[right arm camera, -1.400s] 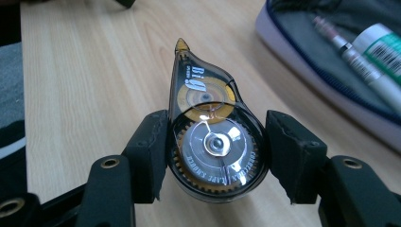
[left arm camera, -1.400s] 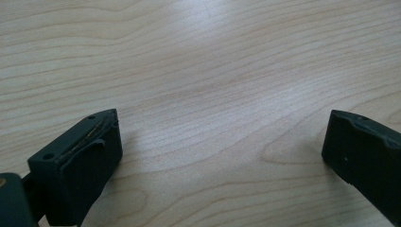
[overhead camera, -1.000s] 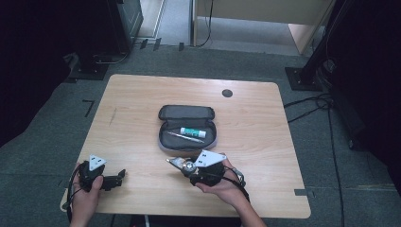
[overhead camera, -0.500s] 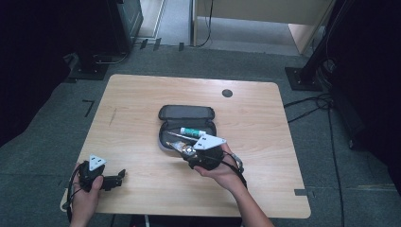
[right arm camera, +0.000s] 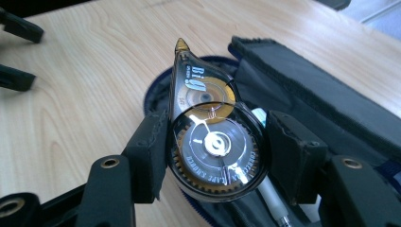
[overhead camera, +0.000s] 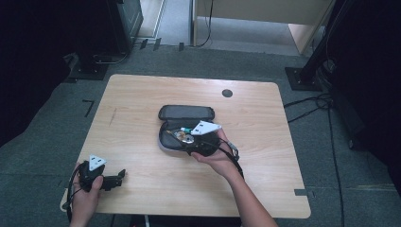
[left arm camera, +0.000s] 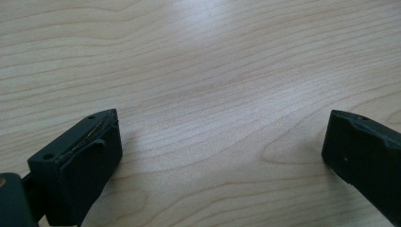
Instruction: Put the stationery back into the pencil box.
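Observation:
My right gripper (right arm camera: 215, 142) is shut on a clear correction tape dispenser (right arm camera: 208, 127) with gold and dark wheels, its tip pointing away. It hangs over the open black pencil case (right arm camera: 302, 90); a white pen (right arm camera: 267, 189) lies in the case below. From above, the right gripper (overhead camera: 187, 139) and the tape dispenser (overhead camera: 182, 137) sit over the case (overhead camera: 185, 113) at mid table. My left gripper (overhead camera: 116, 178) rests at the table's front left corner, open, jaws wide apart over bare wood (left arm camera: 213, 94) with nothing between them.
The wooden table (overhead camera: 142, 94) has a round black cable hole (overhead camera: 227, 93) at the back right. Dark equipment stands and cables lie on the grey floor around the table. A green-and-white tube (overhead camera: 185, 129) lies in the case.
My right gripper has carried the tape dispenser away from the person, from in front of the case to over its open tray. The left gripper has stayed put.

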Demonstrator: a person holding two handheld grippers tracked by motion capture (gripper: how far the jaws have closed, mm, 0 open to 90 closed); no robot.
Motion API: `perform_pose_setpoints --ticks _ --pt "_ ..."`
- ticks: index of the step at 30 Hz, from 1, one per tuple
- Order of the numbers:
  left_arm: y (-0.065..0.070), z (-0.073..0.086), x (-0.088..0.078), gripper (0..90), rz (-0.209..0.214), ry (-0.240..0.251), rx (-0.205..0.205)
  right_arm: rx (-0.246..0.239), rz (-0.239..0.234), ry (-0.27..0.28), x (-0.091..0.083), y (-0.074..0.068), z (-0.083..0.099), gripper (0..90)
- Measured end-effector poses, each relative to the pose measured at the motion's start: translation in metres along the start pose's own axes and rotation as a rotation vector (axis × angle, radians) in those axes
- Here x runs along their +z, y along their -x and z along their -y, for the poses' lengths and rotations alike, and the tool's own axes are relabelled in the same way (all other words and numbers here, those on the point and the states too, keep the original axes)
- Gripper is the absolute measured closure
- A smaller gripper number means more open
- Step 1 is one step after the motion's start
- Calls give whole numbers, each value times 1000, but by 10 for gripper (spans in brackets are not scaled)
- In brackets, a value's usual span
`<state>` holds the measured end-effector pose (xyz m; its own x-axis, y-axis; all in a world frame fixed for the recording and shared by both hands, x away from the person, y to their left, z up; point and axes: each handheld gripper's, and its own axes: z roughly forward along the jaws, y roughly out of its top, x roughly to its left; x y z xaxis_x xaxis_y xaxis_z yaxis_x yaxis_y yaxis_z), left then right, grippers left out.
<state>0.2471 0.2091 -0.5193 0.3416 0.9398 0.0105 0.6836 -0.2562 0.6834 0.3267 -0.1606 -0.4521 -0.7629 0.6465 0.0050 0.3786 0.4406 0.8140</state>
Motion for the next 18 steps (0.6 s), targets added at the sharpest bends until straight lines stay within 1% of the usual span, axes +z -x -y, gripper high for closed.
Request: perform_pose_setpoints --ticks 5,10,12,18 --pt "0 0 0 0 0 0 -1 5 15 -44 17 6 2 423" --pt "0 0 0 0 0 0 -1 37 11 -79 30 11 2 423" --pt "0 0 0 0 0 0 -1 49 18 -87 34 11 1 422" --pt "0 0 0 0 0 0 -1 52 13 -98 39 11 -2 420"
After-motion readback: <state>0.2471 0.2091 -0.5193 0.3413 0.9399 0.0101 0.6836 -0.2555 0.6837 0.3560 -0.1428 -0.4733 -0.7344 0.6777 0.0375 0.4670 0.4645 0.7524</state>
